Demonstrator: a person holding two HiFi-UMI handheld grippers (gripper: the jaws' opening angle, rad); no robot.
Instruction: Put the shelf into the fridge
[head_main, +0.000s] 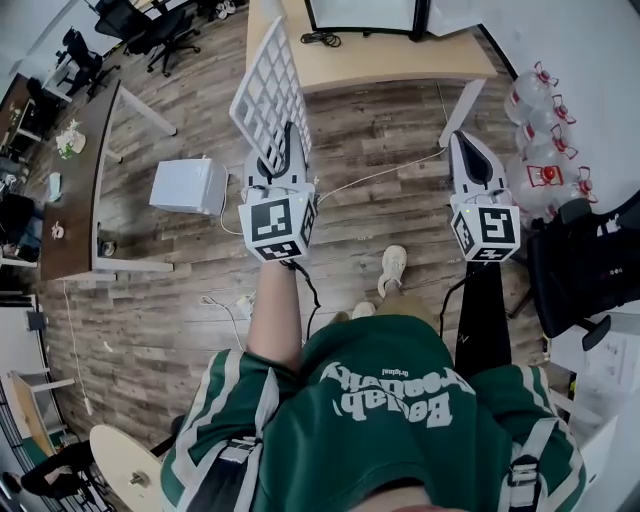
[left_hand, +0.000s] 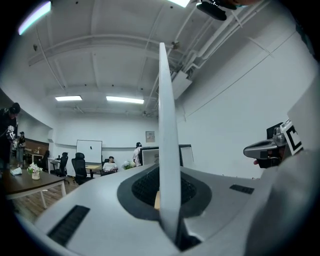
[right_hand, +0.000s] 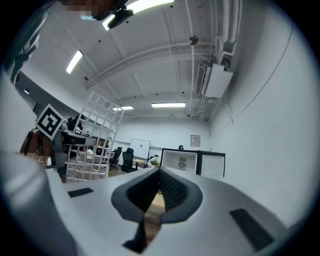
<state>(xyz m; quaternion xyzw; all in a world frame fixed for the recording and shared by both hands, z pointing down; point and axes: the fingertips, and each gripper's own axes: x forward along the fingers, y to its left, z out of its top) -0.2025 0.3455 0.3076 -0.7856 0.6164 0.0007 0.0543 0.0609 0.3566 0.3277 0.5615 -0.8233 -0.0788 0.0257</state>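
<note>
The shelf (head_main: 268, 88) is a white wire grid, held upright above the floor. My left gripper (head_main: 284, 140) is shut on its lower edge. The left gripper view has the shelf (left_hand: 167, 120) edge-on, a thin white blade rising from between the jaws. My right gripper (head_main: 464, 145) hangs apart to the right, shut with nothing in it. From the right gripper view the shelf (right_hand: 92, 145) is at the left. The fridge (right_hand: 192, 162), a small black box with its door open and a white inside, stands ahead on a wooden table (head_main: 400, 58).
On the wood floor sit a white box (head_main: 188, 185) at the left and cables (head_main: 380, 172) across the middle. Water bottles (head_main: 540, 150) and a black chair (head_main: 590, 270) crowd the right. A dark desk (head_main: 75, 180) is at the far left. People sit far off.
</note>
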